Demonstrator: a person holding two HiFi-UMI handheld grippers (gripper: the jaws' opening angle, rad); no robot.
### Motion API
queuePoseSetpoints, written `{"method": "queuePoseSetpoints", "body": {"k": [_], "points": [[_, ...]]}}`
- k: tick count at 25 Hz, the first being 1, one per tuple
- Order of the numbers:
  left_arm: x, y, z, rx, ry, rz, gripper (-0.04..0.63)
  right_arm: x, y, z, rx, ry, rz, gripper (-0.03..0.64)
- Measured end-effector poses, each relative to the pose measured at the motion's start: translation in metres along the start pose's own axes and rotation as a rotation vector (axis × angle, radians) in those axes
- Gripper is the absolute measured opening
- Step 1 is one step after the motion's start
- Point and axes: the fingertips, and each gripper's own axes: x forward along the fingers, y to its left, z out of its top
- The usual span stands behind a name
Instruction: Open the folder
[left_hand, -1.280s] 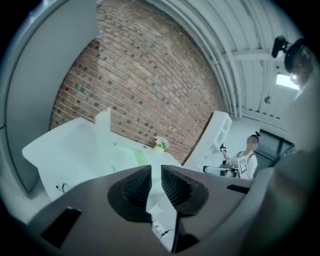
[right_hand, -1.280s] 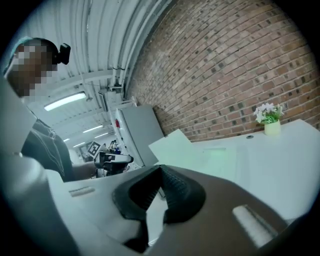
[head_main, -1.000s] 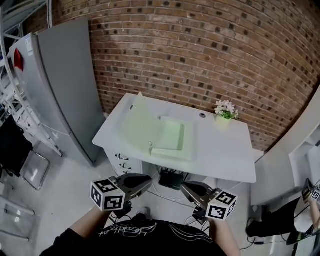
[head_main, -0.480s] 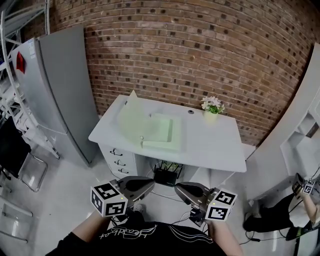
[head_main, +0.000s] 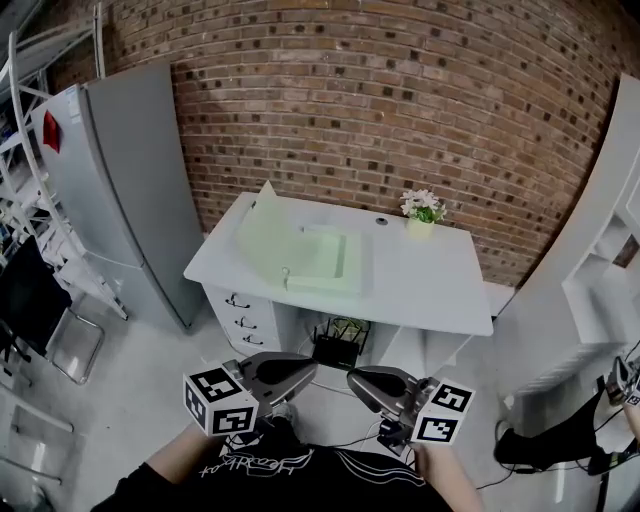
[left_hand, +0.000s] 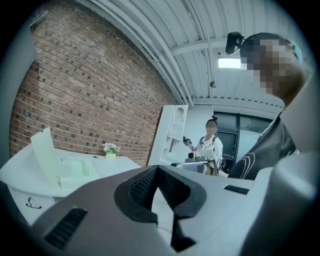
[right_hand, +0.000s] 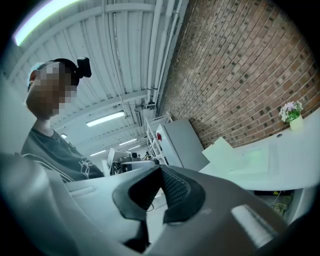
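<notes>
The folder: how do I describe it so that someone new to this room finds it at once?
Against the brick wall stands a white desk. On its left half lies the pale green folder, open, its left cover standing up. Unlike the small flower pot to its right, it is wide and flat.

Brick wall (head_main: 400, 100), white desk (head_main: 440, 290), grey cabinet (head_main: 130, 180)

Ahead of you the white surface (head_main: 430, 290) stands against the brick wall (head_main: 400, 100). On its left half lies the pale green folder (head_main: 325, 262), its left cover tilted up. A small pot of flowers (head_main: 421, 216) sits near the back edge, well apart from the folder
</notes>
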Motion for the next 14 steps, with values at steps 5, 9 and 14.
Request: {"method": "queuePoseSetpoints", "body": {"k": [5,9,14], "points": [[-0.0096,-0.0074,-0.0022,-0.003,0.0,0.009,0.003,0.0039,0.0097,-0.004,-0.008,0.006,0.024,0.003],[-0.0099,-0.0056,-0.0004,-0.024,-0.011,0.006,0.003,0.0051,0.0075,-0.0039,0.0,0.005,0.023,0.003],[-0.0075,-0.0042,0.0044,-0.027,-0.022,0.006,0.003,0.0034,0.0069,-0.0062,0.004,-0.007,-0.007,0.003]]}}
